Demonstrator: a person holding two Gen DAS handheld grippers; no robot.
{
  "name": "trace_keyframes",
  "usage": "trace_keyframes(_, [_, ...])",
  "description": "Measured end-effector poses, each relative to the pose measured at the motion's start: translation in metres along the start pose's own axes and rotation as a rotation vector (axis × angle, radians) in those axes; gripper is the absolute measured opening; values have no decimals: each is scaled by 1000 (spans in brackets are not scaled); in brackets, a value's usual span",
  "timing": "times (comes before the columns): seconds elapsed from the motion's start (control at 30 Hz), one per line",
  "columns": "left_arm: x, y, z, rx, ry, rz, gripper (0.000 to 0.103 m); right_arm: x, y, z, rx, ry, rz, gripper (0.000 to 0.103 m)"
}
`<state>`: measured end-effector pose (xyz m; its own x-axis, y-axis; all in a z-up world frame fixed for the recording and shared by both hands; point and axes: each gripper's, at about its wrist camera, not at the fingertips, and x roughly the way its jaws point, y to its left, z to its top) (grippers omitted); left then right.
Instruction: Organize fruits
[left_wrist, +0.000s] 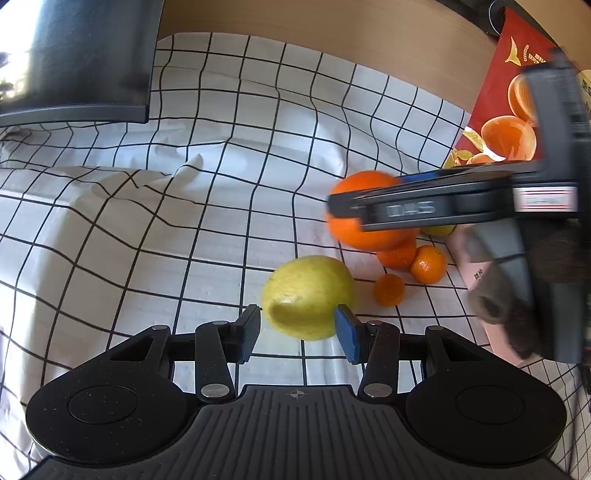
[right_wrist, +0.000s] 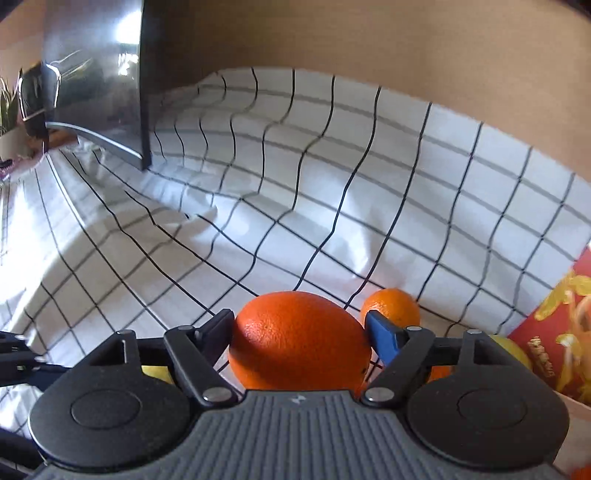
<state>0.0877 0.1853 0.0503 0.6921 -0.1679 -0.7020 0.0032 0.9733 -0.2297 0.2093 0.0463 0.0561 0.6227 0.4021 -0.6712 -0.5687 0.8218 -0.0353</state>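
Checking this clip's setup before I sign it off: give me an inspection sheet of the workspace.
Surface: rumpled white checked cloth.
Job's things: yellow fruit, big orange, three small oranges clustered on the cloth.
Clutter: red bag printed with oranges, pink box.
Grippers: left gripper appears closed on the yellow fruit; right gripper appears closed on the big orange.
Cables: nothing seen.
Surroundings: dark glossy screen, brown wall.

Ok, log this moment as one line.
left gripper: shut on yellow fruit | right gripper: around large orange | small oranges: on checked cloth
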Motion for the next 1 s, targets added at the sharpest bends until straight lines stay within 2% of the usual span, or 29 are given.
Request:
trace_keyframes(0.17, [-1,0,-3,-22,-8,20,50,-42,0,-10,-18,-17,-30,78])
trace_keyframes(0.37, [-8,0,-6,-64,-32,22,50,-78,3,-48,-97,6,-94,78])
trace_keyframes(0.57, [-19,-4,-6,-69,-58,31,50,-102,24,-90,-133,44,-33,78])
trace_keyframes(0.73, [-41,-7,-14,-100,-89,63,50,-98,46,-120,-138,69,11,78])
trace_keyframes(0.77, [-49,-9,-17,-107,-100,74,50,-101,51,-126,-151,26,-14,78])
trace_keyframes(0.9, [-72,-16,-37,-122,-110,100,50,-106,55,-139,-137,-42,-48,79])
trace_keyframes(1.0, [-81,-17,-51,-123,-89,78,50,-114,51,-147,-97,-65,-48,80])
